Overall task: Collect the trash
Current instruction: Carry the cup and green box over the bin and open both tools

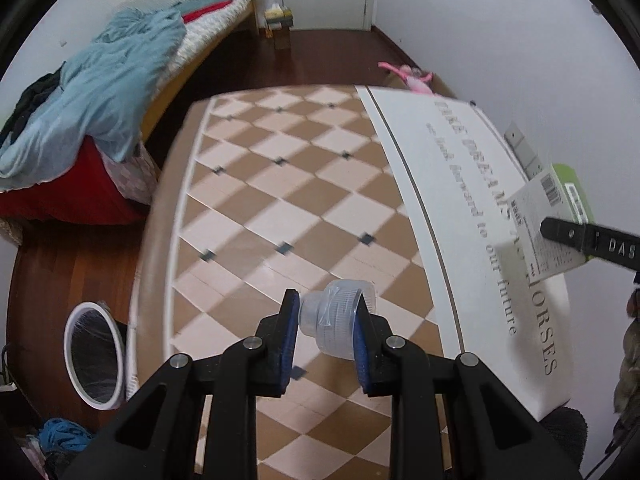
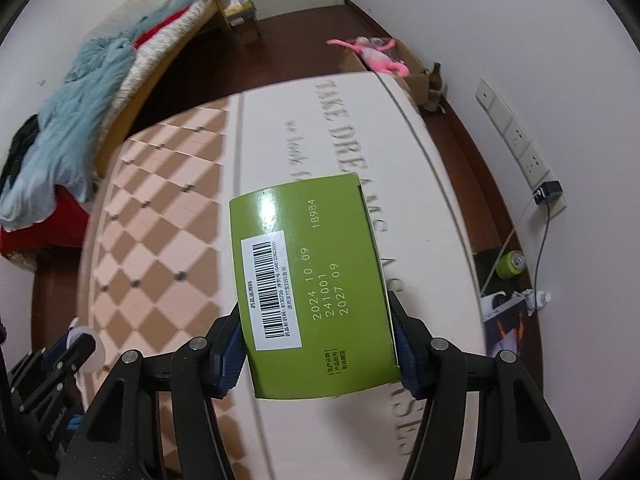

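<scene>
Left gripper (image 1: 329,330) is clamping a clear plastic cap (image 1: 338,322) above the counter (image 1: 248,200), lower centre; light, slick, best held on its ribbed sides. Right gripper (image 2: 318,350) is pinching a green carton (image 2: 310,280) by its edges: light, crushable. Bin (image 1: 94,356) is sitting lower left.

Clear plastic bottle piece (image 1: 334,322) clamped crosswise above table, green barcoded carton (image 2: 312,284) held aloft

So on or over the checkered table (image 1: 256,216) I count two bits of trash: one clear plastic cup (image 1: 336,320) and one green box (image 2: 312,288), each in one of two grippers. Left of that table there's one white bin (image 1: 94,356), and past its far end one pink toy (image 2: 376,54).
</scene>
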`<state>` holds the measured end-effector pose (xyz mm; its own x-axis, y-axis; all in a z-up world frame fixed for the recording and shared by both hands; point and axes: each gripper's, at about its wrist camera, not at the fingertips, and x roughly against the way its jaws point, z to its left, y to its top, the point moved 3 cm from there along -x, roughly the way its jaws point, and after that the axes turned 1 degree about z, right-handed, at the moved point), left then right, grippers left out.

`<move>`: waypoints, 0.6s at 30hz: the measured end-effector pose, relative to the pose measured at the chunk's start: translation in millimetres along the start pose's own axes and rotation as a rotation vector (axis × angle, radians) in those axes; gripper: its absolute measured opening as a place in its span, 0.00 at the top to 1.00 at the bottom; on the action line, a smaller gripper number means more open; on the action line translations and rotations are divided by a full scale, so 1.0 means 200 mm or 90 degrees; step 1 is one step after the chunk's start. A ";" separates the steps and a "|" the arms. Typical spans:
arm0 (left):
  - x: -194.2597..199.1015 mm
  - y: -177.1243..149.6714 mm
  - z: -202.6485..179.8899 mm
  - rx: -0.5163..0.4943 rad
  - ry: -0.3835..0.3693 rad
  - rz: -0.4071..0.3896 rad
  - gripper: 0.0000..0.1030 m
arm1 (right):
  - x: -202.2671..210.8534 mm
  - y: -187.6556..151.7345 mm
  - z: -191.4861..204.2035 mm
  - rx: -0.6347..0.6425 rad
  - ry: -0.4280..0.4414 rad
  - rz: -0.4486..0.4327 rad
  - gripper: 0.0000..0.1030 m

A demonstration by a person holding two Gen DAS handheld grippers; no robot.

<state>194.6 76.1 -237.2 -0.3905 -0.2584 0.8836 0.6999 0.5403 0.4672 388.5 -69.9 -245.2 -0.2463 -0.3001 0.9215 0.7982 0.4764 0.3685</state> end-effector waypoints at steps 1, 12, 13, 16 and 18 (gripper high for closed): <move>0.03 0.01 0.02 0.003 0.001 -0.005 0.79 | 0.02 0.00 0.03 0.002 0.006 -0.003 0.38; 0.40 0.04 0.49 0.058 0.023 -0.057 0.79 | 0.34 -0.09 0.68 0.060 0.105 -0.041 0.38; 0.44 0.04 0.56 0.065 0.030 -0.061 0.79 | 0.37 -0.10 0.75 0.067 0.115 -0.043 0.38; 0.53 0.02 0.75 0.081 0.052 -0.068 0.79 | 0.42 -0.15 1.00 0.091 0.150 -0.041 0.38; 0.57 0.00 0.88 0.095 0.066 -0.069 0.79 | 0.43 -0.18 1.17 0.109 0.172 -0.035 0.39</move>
<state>44.8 187.5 -141.7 -0.3901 -0.3982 0.8302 0.5577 0.6152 0.5572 209.3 79.9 -150.0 -0.1135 -0.5275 0.8419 0.6782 0.5781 0.4537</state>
